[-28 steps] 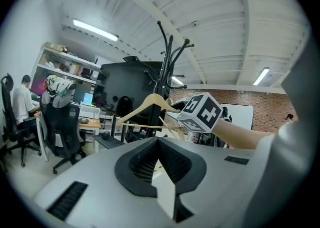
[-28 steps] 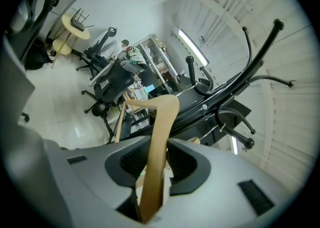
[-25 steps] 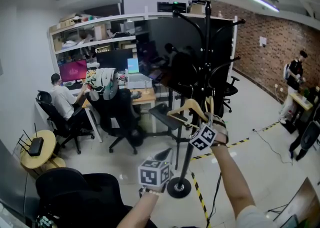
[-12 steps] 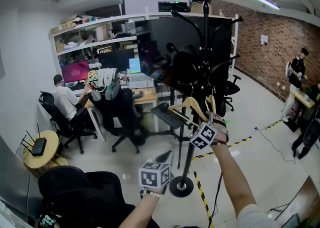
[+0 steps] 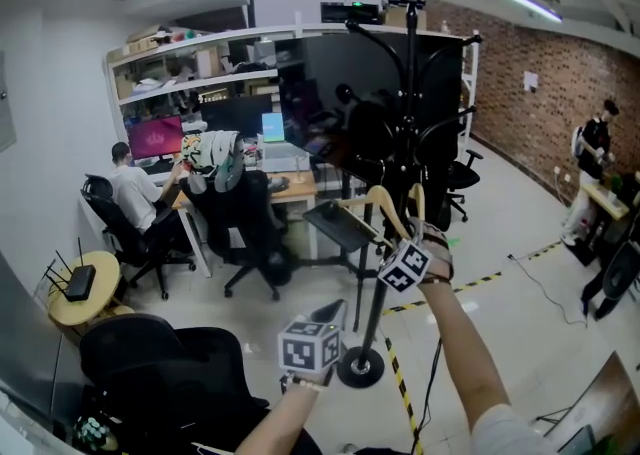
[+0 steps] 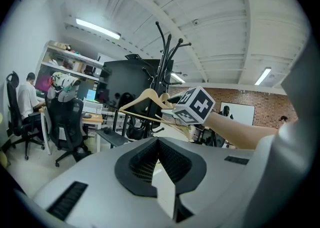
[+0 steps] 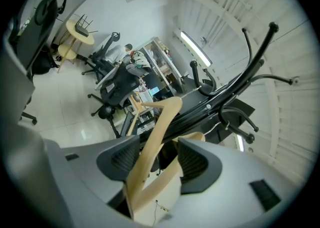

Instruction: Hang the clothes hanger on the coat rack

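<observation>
A black coat rack with curved arms stands mid-room on a round base. A pale wooden hanger is up against its pole. My right gripper reaches up to the hanger. In the right gripper view the hanger runs between the pads, which stand apart from it. Those jaws have just been opening. The wire hook lies near a rack arm; whether it rests on it I cannot tell. My left gripper is lower and nearer, shut on nothing. It looks toward the hanger.
Black office chairs and desks with monitors fill the left. A person sits there. A small round table is at the far left. Another person stands by the brick wall. Yellow-black tape crosses the floor near the rack's base.
The whole view has shifted slightly. Both grippers and the hanger keep their places by the rack.
</observation>
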